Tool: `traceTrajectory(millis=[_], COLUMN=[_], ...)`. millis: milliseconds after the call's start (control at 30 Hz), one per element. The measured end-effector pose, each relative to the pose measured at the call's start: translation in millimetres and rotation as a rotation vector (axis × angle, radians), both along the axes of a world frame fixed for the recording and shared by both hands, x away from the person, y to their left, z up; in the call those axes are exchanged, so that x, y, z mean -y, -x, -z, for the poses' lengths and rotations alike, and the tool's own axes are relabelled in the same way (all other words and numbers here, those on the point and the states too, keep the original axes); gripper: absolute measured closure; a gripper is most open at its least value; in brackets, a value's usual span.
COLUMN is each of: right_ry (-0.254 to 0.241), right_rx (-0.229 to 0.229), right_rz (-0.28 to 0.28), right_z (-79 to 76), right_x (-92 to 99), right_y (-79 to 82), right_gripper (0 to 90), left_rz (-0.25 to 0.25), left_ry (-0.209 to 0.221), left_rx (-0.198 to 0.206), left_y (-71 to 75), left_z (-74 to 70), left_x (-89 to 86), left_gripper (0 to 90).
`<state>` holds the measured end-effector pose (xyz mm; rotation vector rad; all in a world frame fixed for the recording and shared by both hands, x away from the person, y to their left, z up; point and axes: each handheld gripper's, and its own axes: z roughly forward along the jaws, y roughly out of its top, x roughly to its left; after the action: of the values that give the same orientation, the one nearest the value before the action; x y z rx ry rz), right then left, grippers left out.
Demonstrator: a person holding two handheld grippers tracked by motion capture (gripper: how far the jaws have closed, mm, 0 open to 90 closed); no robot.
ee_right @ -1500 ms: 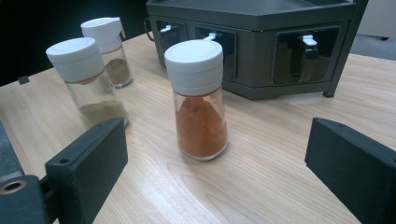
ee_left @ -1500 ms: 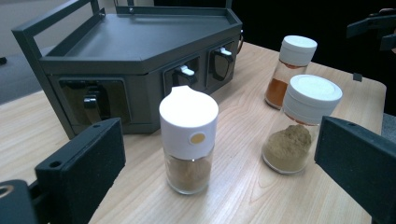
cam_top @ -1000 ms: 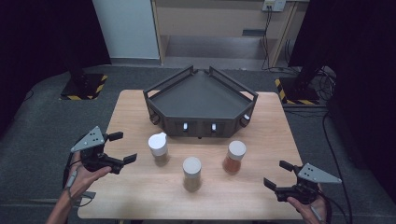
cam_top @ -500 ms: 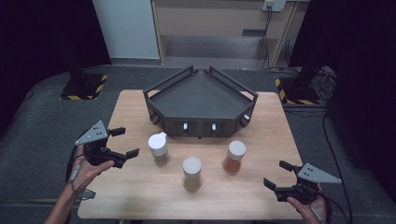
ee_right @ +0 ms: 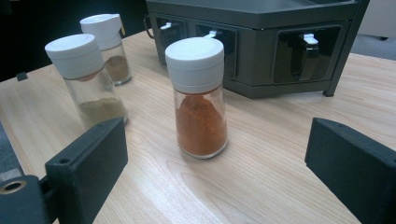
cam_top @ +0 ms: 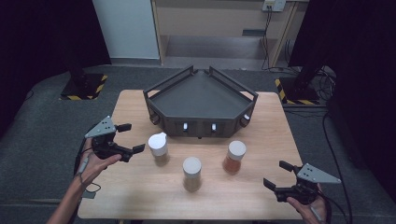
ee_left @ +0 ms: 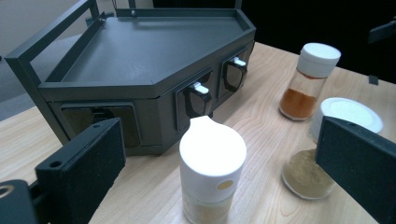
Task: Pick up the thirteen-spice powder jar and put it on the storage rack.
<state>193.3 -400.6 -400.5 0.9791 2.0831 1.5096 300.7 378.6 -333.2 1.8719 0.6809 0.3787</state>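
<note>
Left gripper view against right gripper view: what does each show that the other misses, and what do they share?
The left gripper view shows the rack's flat top tray and the nearest jar's tabbed flip lid, between its open fingers. The right gripper view shows the orange spice jar close up, centred between its own open fingers. Both show all three white-lidded jars, the rack's front slots and the wooden table.
</note>
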Motion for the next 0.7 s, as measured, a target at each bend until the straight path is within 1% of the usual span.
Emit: traceTrajectory(millis=[100, 200, 433, 700], right_ry=[0.001, -0.001, -0.002, -0.002], right_rx=[-0.001, -0.001, -0.004, -0.003], right_rz=[0.001, 0.002, 0.001, 0.0], right_z=[-0.2, 0.1, 0.5, 0.6], right_x=[-0.2, 0.0, 0.3, 0.3], right_y=[0.0, 0.0, -0.6, -0.7], right_gripper=[6.2, 6.2, 6.2, 6.2], left_rz=[0.002, 0.002, -0.01, -0.007], left_ry=[-0.012, -0.013, -0.023, -0.027], left_rx=[-0.006, -0.02, -0.044, -0.047], left_y=[-5.4, -11.2, -18.0, -24.3], left_z=[1.6, 5.1, 13.6, 22.8], left_x=[3.5, 5.2, 10.9, 20.8], left_gripper=[0.9, 1.0, 1.1, 2.0])
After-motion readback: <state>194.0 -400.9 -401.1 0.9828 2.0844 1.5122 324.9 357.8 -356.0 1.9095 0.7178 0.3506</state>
